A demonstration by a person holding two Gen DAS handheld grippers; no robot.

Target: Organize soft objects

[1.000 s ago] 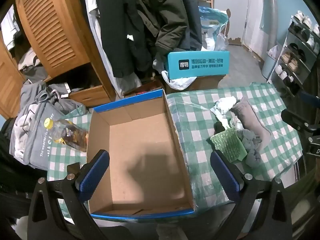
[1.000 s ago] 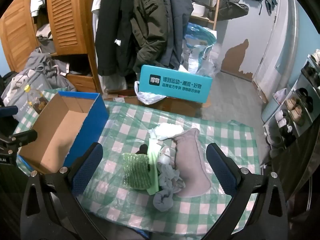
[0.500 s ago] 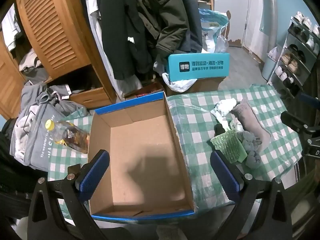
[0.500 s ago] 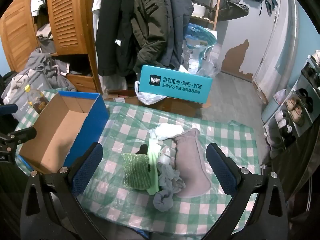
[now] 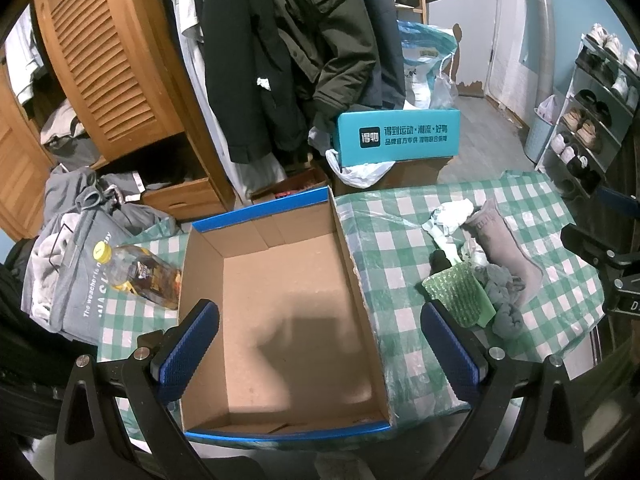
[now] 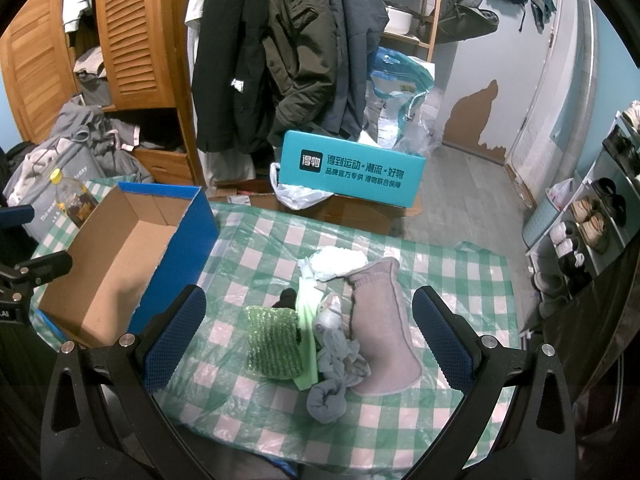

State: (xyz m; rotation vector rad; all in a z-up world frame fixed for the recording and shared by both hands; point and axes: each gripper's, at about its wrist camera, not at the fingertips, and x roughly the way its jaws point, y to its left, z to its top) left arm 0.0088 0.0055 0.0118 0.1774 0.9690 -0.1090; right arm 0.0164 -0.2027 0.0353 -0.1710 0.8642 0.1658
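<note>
An open blue cardboard box (image 5: pixel 280 312) (image 6: pixel 120 256) stands empty on the left of the green checked table (image 6: pixel 260 248). To its right lies a pile of soft things: a green bubble-wrap pad (image 6: pixel 274 336) (image 5: pixel 456 296), a pink-grey sock (image 6: pixel 380 332) (image 5: pixel 504 248), a crumpled blue-grey sock (image 6: pixel 332 376), a white cloth (image 6: pixel 340 260) and a small black item (image 6: pixel 286 296). My left gripper (image 5: pixel 320 344) is open and empty above the box. My right gripper (image 6: pixel 308 340) is open and empty above the pile.
A plastic bottle (image 5: pixel 136 272) lies left of the box. A teal box (image 6: pixel 352 168) sits on cartons behind the table. Hanging coats (image 6: pixel 280 40) and a wooden wardrobe (image 6: pixel 132 32) stand behind. A shoe rack (image 6: pixel 592 208) is at the right.
The left wrist view has shifted slightly. The objects and both open grippers stay as they were.
</note>
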